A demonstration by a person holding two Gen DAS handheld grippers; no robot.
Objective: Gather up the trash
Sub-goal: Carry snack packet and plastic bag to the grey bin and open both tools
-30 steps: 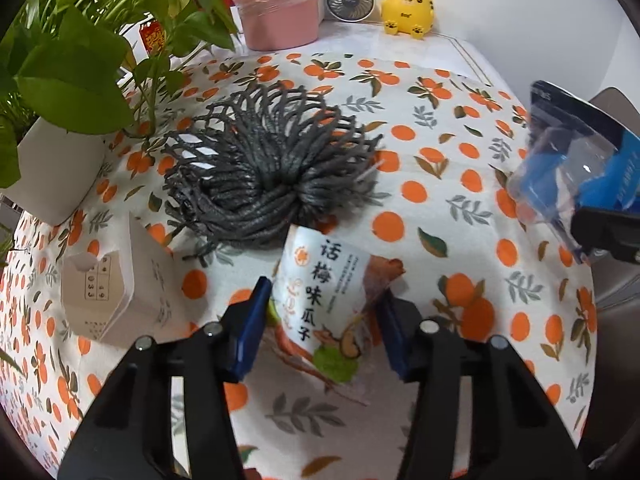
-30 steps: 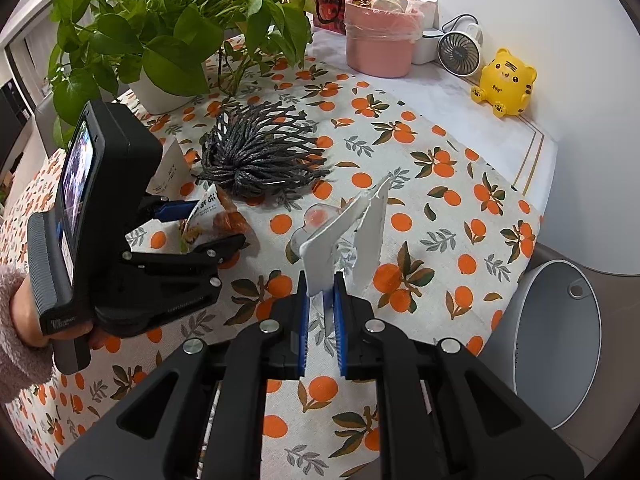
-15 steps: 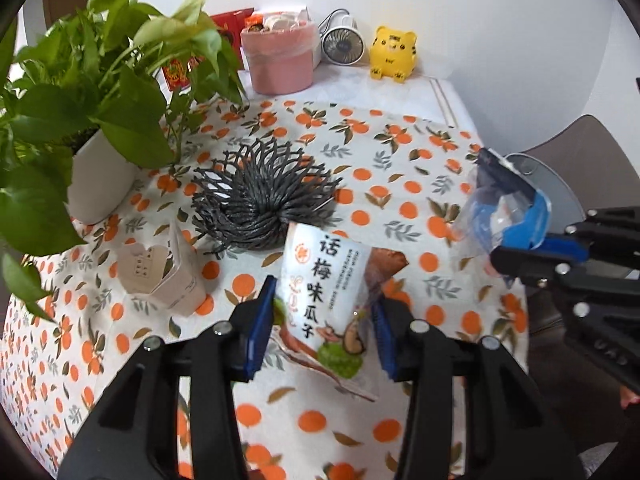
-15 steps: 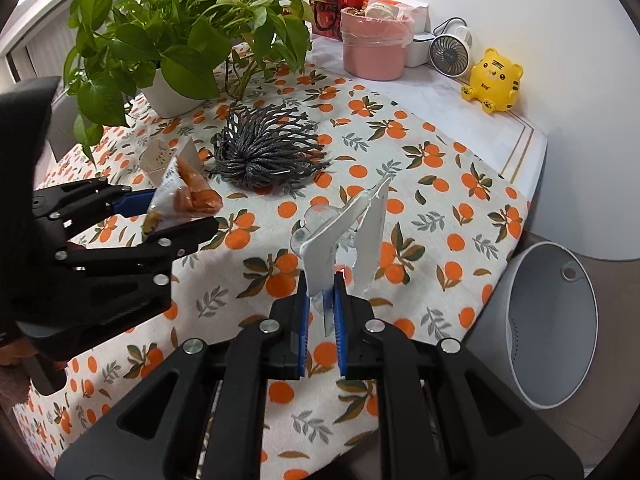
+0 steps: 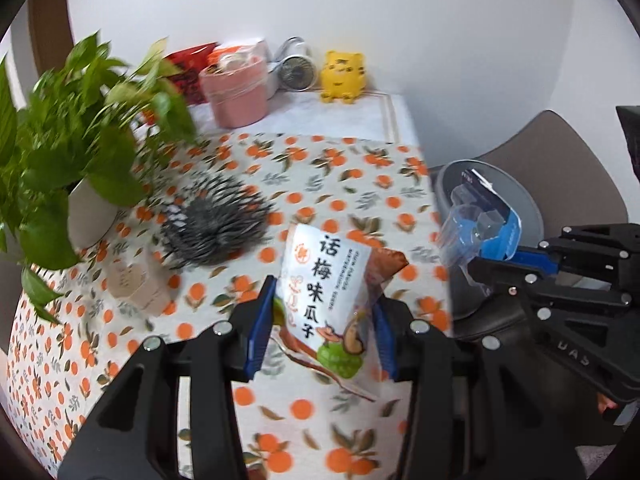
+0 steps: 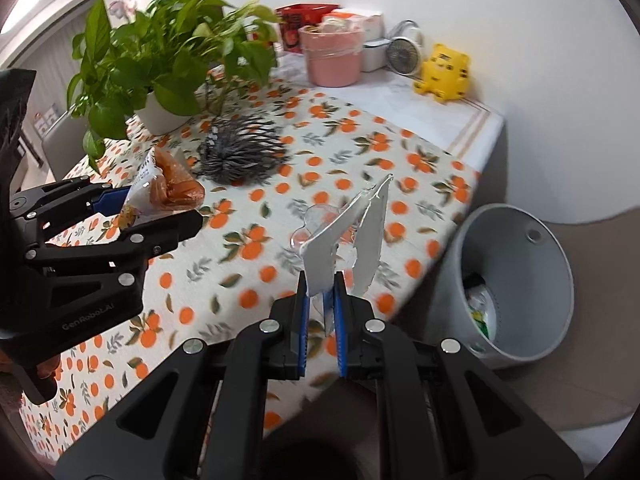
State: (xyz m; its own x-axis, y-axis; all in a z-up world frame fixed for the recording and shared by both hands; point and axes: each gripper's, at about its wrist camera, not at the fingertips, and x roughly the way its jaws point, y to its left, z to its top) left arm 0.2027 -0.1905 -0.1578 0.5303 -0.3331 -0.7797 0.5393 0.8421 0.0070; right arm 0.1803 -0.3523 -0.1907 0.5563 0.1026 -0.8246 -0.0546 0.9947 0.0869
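Left gripper [image 5: 322, 334] clamped on snack bag [image 5: 326, 288], lifted above table [image 5: 320, 168]. Right gripper [image 6: 320, 312] pinching blister pack [image 6: 352, 240], beside table edge, near bin [image 6: 516, 280].

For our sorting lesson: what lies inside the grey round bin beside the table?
Inside the grey round bin, some wrappers with green and white print lie at the bottom. Its near wall hides the rest.
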